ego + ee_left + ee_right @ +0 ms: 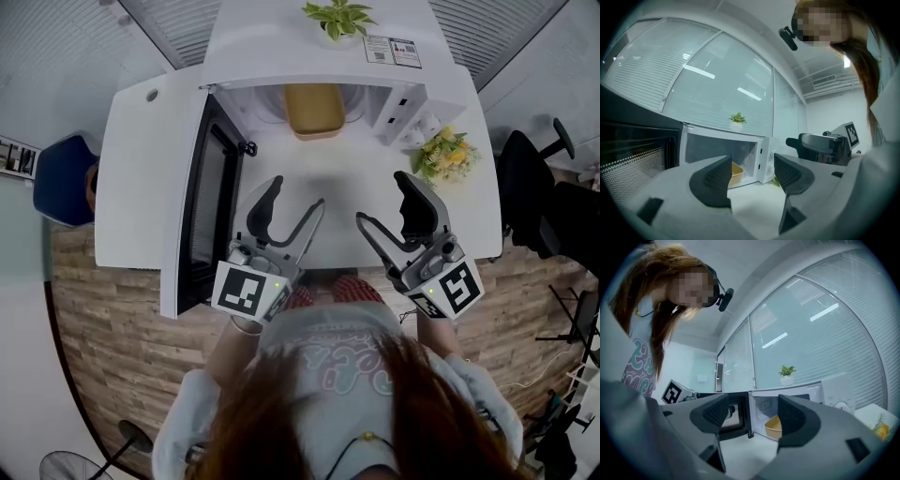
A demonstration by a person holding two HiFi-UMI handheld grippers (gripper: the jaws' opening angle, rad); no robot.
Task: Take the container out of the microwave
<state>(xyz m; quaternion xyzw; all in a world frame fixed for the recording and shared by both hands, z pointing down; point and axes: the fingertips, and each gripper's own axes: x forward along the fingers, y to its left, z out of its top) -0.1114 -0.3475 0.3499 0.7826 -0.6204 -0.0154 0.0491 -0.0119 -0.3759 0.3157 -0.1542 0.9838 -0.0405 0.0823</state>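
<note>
**Yellow container (314, 111) inside open microwave (281, 47)**

The white microwave's door is swung left. The container lies in the cavity, straight ahead of both grippers. Left gripper (298, 192) and right gripper (379, 197) hang short of it, jaws wide and empty. The left seems slightly nearer.

No word or number can be read for certain. A white label (392, 50) on top of the microwave (281, 37) bears small square codes and print too fine to read. The cubes on the left gripper (298, 192) and right gripper (379, 197) each show a black-and-white square marker (246, 289), without letters. The person's shirt (319, 328) carries pale outlined lettering (345, 361), partly under hair and illegible.
</note>
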